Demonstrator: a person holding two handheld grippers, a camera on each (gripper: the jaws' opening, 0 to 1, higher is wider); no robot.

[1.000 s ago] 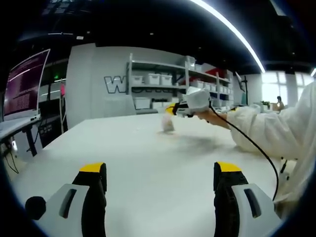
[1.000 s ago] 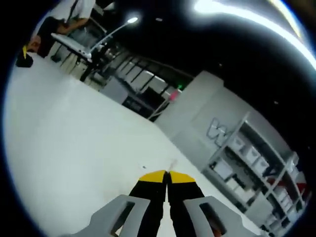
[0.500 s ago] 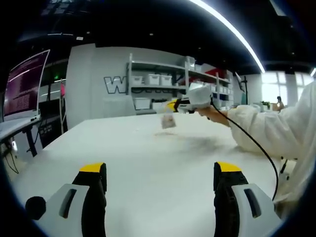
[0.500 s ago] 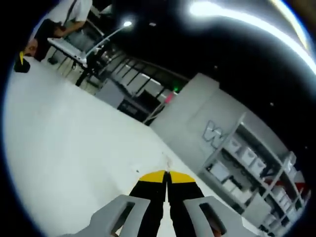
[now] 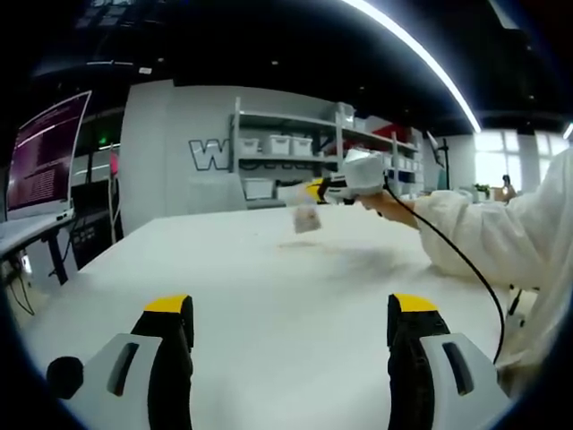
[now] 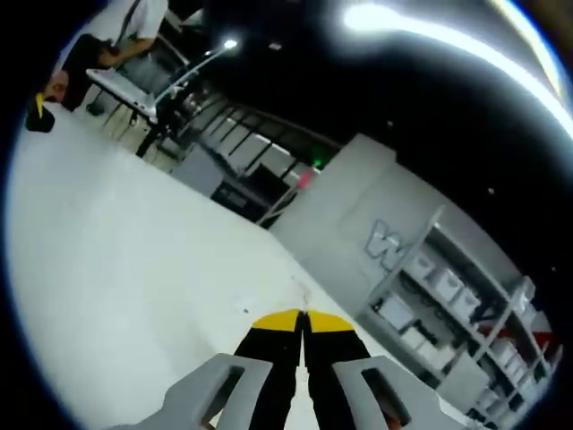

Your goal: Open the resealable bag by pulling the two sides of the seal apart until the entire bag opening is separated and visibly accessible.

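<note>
Right hand-held gripper (image 5: 315,192) at upper center, pinching the small bag (image 5: 306,218) above the white surface (image 5: 269,296); left hand-held gripper (image 5: 291,313) with jaws spread wide.

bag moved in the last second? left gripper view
Yes. The bag, hanging from the right gripper, has risen off the table, up toward the shelves behind it.

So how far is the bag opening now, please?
Done: the right gripper has shut on the top edge of the small resealable bag and holds it above the white table. In hand: the bag hangs from that one gripper. Left: the left gripper is open, away from the bag, so it must grip the other side and pull. No separated opening is visible.
</note>
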